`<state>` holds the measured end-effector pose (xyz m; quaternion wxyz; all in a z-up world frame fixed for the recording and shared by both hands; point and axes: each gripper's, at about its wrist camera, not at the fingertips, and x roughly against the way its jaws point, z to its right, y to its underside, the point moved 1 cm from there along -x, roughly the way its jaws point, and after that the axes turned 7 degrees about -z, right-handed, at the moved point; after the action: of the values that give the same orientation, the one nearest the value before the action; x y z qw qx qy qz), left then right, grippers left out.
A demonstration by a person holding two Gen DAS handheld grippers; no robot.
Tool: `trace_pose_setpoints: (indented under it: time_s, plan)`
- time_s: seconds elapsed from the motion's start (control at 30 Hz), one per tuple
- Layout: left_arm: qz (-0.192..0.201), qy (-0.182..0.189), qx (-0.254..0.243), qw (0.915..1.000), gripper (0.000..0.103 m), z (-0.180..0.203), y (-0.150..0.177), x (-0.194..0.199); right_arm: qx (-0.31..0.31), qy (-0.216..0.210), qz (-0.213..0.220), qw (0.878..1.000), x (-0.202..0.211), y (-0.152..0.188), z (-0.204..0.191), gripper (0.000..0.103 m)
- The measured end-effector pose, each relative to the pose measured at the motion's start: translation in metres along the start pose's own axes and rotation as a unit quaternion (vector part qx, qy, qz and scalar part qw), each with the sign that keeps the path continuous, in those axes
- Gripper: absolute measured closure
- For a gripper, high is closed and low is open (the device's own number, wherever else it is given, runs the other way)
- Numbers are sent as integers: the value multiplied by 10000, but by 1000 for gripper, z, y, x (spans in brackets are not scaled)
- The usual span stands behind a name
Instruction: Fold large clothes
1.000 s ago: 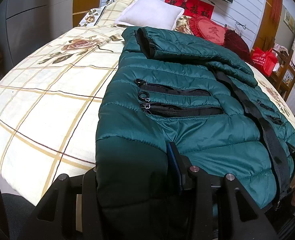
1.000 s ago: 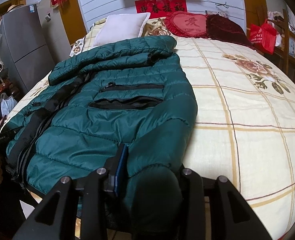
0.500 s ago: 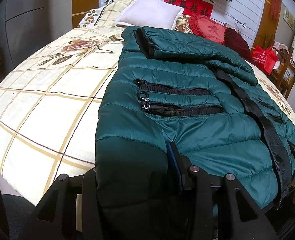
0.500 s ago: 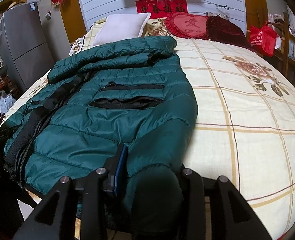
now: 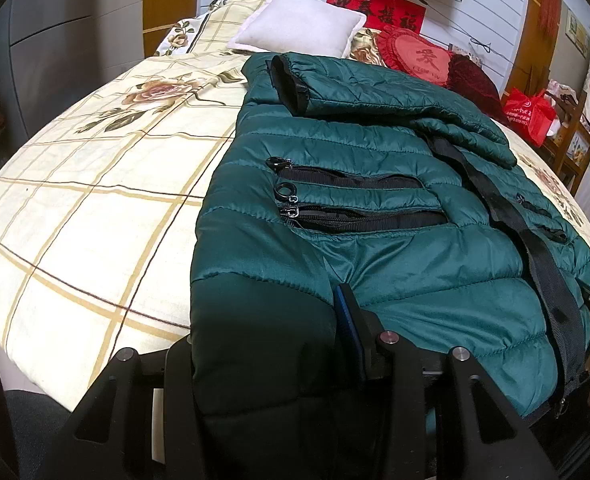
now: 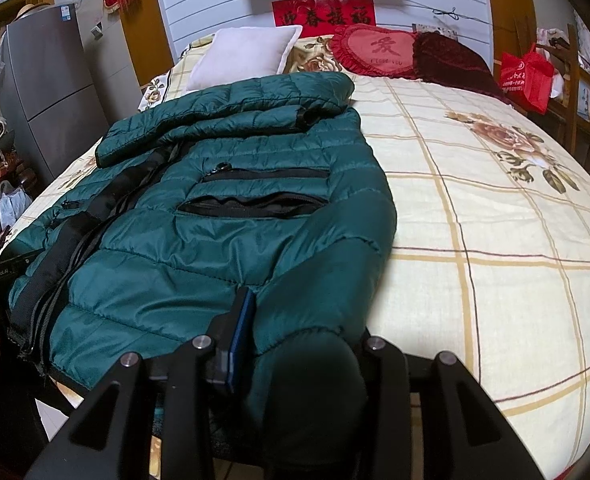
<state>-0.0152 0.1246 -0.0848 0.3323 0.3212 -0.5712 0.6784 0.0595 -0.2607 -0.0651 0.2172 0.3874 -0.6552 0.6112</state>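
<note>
A dark green puffer jacket (image 5: 375, 208) lies front up on the bed, its black zipper band running lengthwise and one sleeve folded across the far end. It also shows in the right wrist view (image 6: 223, 216). My left gripper (image 5: 271, 344) is shut on the jacket's near left corner at the bed's near edge. My right gripper (image 6: 299, 344) is shut on the jacket's near right corner. Each corner bunches between the fingers and hides the far fingertip.
The bed has a cream checked sheet with rose prints (image 6: 475, 208). A white pillow (image 5: 299, 24), a red heart cushion (image 6: 375, 52) and a dark red cushion lie at the head. A grey fridge (image 6: 47, 92) stands left; a red bag (image 6: 527, 76) sits right.
Both views have shifted slightly; the jacket and both grips look the same.
</note>
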Motion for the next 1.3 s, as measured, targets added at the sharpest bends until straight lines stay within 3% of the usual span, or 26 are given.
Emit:
trace_pose_setpoints:
  time_s: [0.67,1.3]
  plan:
    - [1,-99,37,9999,63,-3,0,0,-1,1,9,10000,1,1,0,65]
    - [33,-129,-37,9999,66,-1,0,1,5,16,15,10000,1,2,0,65]
